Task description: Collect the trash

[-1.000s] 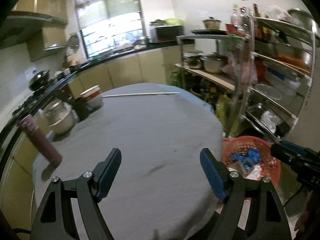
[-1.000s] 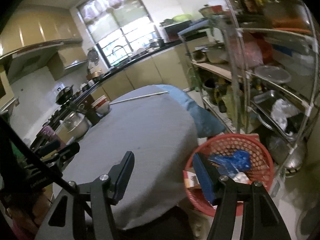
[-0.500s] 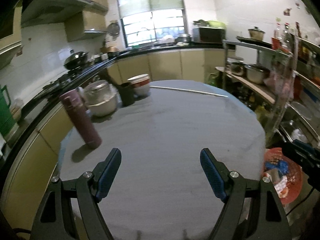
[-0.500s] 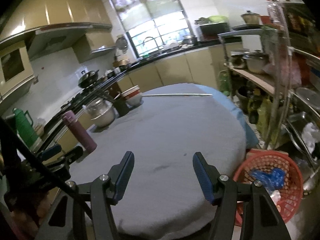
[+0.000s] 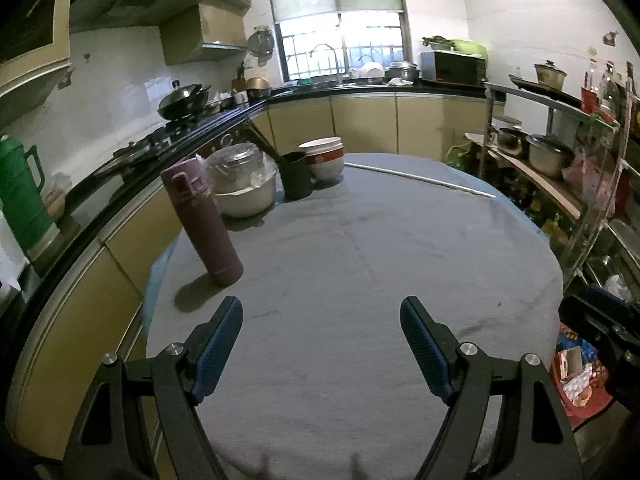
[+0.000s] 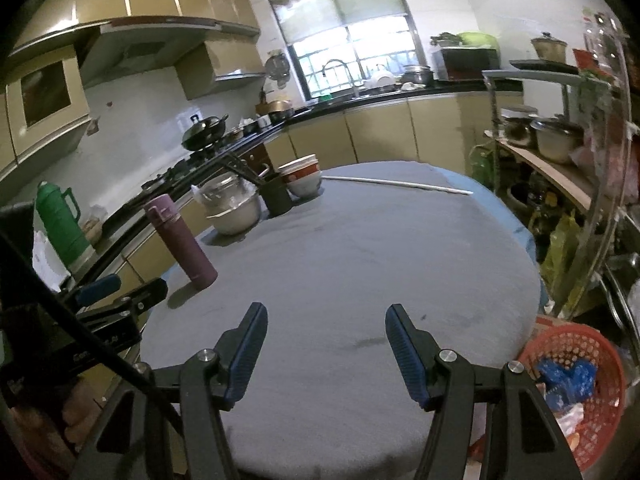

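Overhead, left wrist view: left gripper (image 5: 321,344) hangs over the grey round table (image 5: 360,264), jaws apart, nothing between them. Purple flask (image 5: 202,222) stands upright near the table's left edge. Red trash basket (image 5: 576,384) sits below the table's right edge, wrappers inside.

Right wrist view: right gripper (image 6: 326,350) over the same table (image 6: 344,264), jaws parted, empty. Basket (image 6: 576,392) beside the table's right edge, holding blue plastic trash (image 6: 568,378).

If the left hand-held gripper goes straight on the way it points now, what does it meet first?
Probably the bare grey tablecloth. The left hand-held gripper is open, empty and tilted down toward it; the purple flask stands off to the left of that line.
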`<action>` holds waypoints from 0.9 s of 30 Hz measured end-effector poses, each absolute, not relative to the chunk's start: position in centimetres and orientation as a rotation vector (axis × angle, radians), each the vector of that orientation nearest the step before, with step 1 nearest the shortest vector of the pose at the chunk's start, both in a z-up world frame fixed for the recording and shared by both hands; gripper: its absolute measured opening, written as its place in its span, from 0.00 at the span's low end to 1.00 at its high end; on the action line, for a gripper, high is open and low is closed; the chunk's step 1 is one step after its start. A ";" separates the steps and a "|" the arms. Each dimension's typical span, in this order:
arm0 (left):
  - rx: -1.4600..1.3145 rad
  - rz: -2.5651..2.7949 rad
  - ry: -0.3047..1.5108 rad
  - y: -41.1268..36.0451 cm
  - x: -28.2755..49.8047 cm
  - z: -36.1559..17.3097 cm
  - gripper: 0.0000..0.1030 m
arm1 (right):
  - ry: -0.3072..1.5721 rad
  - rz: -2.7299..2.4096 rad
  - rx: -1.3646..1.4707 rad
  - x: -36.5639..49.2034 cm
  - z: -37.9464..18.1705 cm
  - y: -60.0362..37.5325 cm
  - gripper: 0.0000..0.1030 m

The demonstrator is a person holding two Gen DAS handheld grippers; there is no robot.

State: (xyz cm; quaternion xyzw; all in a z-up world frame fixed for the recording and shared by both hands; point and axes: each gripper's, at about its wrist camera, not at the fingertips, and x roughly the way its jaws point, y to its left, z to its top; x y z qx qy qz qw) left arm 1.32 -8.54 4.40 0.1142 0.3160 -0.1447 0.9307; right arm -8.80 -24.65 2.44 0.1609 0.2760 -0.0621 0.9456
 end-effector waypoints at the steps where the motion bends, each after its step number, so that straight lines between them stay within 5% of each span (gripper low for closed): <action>1: 0.232 -0.293 0.650 -8.3 1.5 4.4 0.79 | 0.562 -0.117 0.317 -8.4 2.6 -24.3 0.63; 27: 0.215 -0.192 0.650 -5.8 2.7 3.5 0.79 | 0.591 -0.051 0.219 -6.8 1.4 -20.6 0.63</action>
